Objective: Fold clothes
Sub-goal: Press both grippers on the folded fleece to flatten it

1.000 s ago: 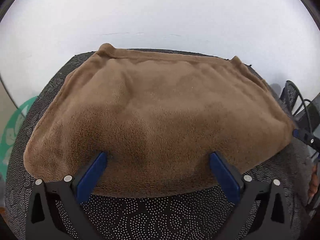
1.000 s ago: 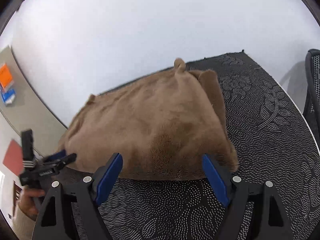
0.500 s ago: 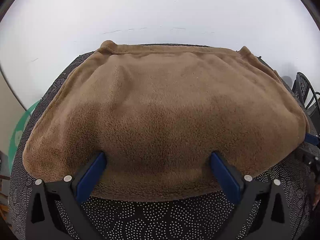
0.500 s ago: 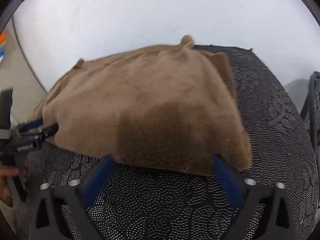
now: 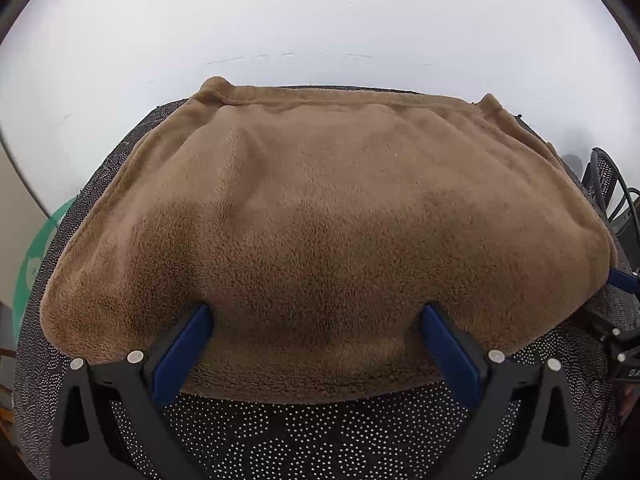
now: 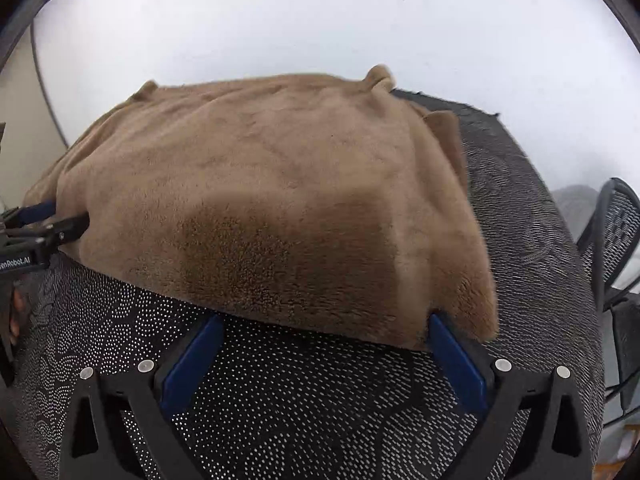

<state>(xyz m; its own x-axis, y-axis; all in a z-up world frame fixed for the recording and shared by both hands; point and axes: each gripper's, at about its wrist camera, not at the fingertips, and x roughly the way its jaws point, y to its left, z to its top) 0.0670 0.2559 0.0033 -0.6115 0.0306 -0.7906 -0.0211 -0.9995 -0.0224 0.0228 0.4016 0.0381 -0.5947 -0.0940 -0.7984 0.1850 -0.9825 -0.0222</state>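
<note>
Brown fleece (image 5: 320, 216) lies folded on the dotted cloth (image 5: 320, 436). Left gripper (image 5: 316, 320) and right gripper (image 6: 326, 330) stand wide open at its near edge, holding nothing. Risk, judged: thick pile may let closing jaws take only the top layer, skewing the fold.

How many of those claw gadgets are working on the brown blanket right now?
2. The left claw is at the brown blanket near edge, toward its left end; the right claw is at the near edge by the right corner. Both are spread open.
</note>
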